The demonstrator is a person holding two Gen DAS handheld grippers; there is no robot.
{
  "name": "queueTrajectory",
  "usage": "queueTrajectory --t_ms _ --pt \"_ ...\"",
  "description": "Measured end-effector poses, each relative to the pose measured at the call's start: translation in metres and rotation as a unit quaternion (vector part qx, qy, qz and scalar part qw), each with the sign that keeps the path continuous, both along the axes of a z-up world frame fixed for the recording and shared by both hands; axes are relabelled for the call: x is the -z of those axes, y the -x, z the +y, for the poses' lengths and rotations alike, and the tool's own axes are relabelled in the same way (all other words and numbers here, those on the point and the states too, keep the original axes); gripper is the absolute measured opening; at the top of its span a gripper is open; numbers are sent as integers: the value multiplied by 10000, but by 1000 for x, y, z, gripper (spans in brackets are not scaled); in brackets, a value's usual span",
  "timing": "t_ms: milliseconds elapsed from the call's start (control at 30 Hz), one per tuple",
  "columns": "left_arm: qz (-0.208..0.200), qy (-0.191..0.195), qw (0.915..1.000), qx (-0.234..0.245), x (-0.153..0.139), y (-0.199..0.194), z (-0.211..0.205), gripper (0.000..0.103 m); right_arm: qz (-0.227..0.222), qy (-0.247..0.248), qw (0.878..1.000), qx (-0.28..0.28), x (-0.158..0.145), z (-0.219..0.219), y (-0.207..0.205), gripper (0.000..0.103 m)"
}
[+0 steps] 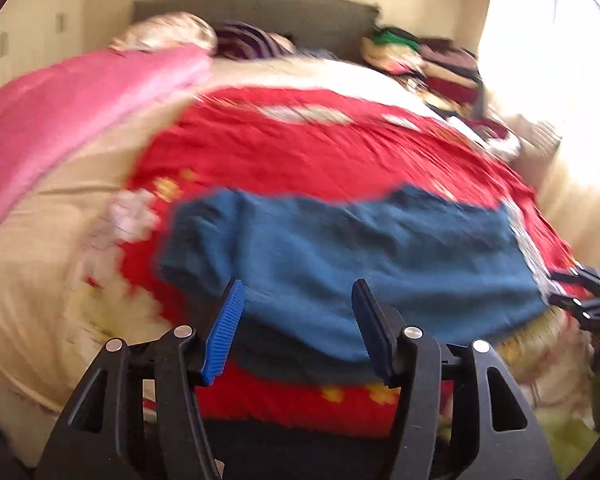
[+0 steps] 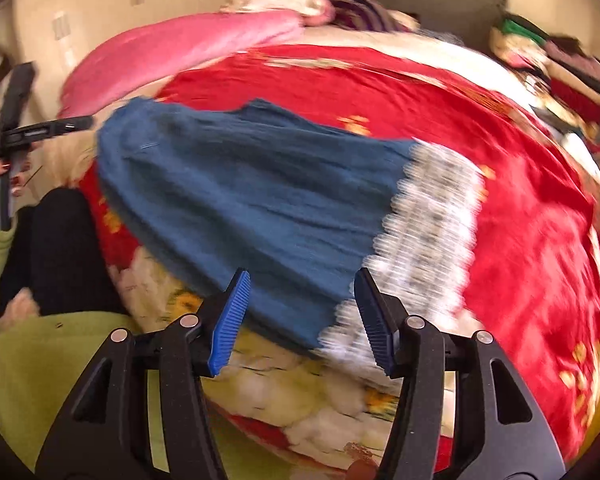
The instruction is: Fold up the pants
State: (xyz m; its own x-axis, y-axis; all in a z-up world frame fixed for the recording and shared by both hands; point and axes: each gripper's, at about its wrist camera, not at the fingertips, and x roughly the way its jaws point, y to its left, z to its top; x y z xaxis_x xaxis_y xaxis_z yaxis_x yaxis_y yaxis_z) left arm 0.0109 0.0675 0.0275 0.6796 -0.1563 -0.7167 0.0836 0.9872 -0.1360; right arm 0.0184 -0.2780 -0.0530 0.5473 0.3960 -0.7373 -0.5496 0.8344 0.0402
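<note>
Blue pants [image 1: 360, 256] lie spread across a red bedspread [image 1: 300, 148], with a white lace hem [image 2: 432, 232] at their right end in the right wrist view. My left gripper [image 1: 298, 320] hovers over the near edge of the pants. Its blue pads stand apart and press on nothing. My right gripper [image 2: 302, 312] is open above the hem end of the pants [image 2: 240, 184], with no fabric pinched. The right gripper [image 1: 556, 288] also shows at the far right of the left wrist view. A hand holds the left gripper [image 2: 82, 123] at the left edge of the right wrist view. Both views are blurred.
A pink blanket [image 1: 60, 112] lies along the bed's left side. Pillows [image 1: 168, 32] rest against a grey headboard [image 1: 260, 12]. A pile of folded clothes [image 1: 432, 64] sits at the back right. The person's green top [image 2: 40, 360] and black-clad leg [image 2: 56, 248] are at the lower left.
</note>
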Motion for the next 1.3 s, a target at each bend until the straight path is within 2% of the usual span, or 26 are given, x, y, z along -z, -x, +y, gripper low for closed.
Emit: queueTrajectory --t_ms 200,267,367,533,733,933,1000,1033,1067,1133,1167,1200,1300 --pt "469 -83 9957 792 25 4 -49 56 -352 627 9928 -961 8 60 13 44" --pt "588 -18 9946 849 30 4 -53 69 -391 729 9896 -1179 10 73 13 43" --pt "690 74 9946 773 35 6 -49 69 -417 883 9855 -1389 16 88 12 41" --pt "915 472 9937 439 44 12 -30 69 -451 992 9832 -1461 21 95 6 39" --pt "1029 970 9892 371 51 1 -23 69 -450 984 9841 -1410 25 94 5 39" --pt "1120 1882 9756 178 62 -23 -9 69 -461 947 9839 -1446 24 91 5 39" --pt "1128 1929 9746 157 65 -27 -9 66 -462 966 9832 -1477 25 92 5 36" --pt "1111 1916 9751 129 66 -29 -10 55 -460 989 9827 -1498 26 94 4 34" --pt "1099 1856 9764 47 68 -30 -9 37 -458 1030 9814 -1553 28 96 4 29" --pt "1079 1888 9760 -59 70 -31 -5 21 -466 1071 9798 -1623 31 100 4 20" --pt "1060 1940 9752 -86 71 -29 -2 14 -449 1076 9793 -1655 32 101 3 12" --pt "1020 1987 9747 -64 70 -27 -1 14 -412 1040 9791 -1697 33 101 3 3" --pt "864 1808 9797 24 60 -13 -4 12 -348 895 9781 -1848 29 100 9 1"
